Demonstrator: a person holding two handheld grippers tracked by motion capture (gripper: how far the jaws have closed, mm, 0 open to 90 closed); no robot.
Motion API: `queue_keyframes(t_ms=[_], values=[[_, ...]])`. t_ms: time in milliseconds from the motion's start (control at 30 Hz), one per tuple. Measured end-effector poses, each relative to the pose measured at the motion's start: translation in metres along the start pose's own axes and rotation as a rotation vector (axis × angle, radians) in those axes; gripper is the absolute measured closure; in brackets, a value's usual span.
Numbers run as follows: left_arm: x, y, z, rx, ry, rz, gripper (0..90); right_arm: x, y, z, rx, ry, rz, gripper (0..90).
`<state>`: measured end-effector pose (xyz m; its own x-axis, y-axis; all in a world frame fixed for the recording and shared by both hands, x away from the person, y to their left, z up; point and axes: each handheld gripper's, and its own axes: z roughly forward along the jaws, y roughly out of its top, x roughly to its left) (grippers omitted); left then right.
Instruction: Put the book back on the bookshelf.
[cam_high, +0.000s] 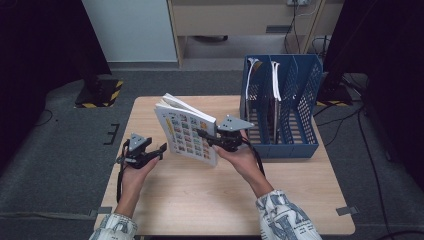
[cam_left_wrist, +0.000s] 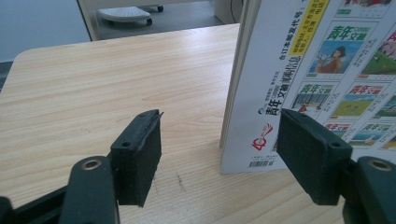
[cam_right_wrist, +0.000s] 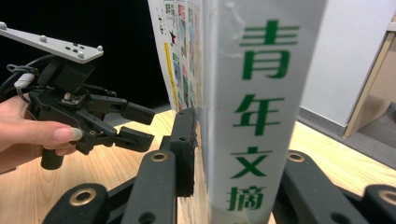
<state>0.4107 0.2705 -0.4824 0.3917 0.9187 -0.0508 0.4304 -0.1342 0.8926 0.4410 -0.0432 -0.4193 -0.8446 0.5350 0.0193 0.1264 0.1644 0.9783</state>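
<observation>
A thick white book (cam_high: 181, 125) with a grid of small colour pictures on its cover stands on edge on the wooden table (cam_high: 200, 200), leaning slightly. My right gripper (cam_high: 203, 136) is shut on its spine side; in the right gripper view the spine (cam_right_wrist: 259, 116) with green characters sits between the jaws of that gripper (cam_right_wrist: 236, 140). My left gripper (cam_high: 161, 149) is open just left of the book, not touching it. Seen from the left gripper (cam_left_wrist: 219, 122), the book's lower corner (cam_left_wrist: 247, 154) stands on the table just beyond the spread jaws. The left gripper (cam_right_wrist: 135, 125) also appears in the right gripper view.
A blue mesh file rack (cam_high: 302, 100) stands at the table's back right, close behind my right hand, with two upright books (cam_high: 274, 92) in its left slots. A cabinet (cam_high: 240, 20) and cables lie on the floor beyond the table.
</observation>
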Motion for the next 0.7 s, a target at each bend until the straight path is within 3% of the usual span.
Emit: queue_keyframes(t_ms=[533, 700], values=[[-0.002, -0.001, 0.001, 0.005, -0.008, 0.003, 30.7, -0.003, 0.001, 0.014, 0.013, 0.035, 0.012, 65.6], [-0.002, -0.001, 0.001, 0.005, -0.011, 0.003, 30.7, -0.003, -0.001, 0.018, 0.002, 0.025, 0.018, 70.7]])
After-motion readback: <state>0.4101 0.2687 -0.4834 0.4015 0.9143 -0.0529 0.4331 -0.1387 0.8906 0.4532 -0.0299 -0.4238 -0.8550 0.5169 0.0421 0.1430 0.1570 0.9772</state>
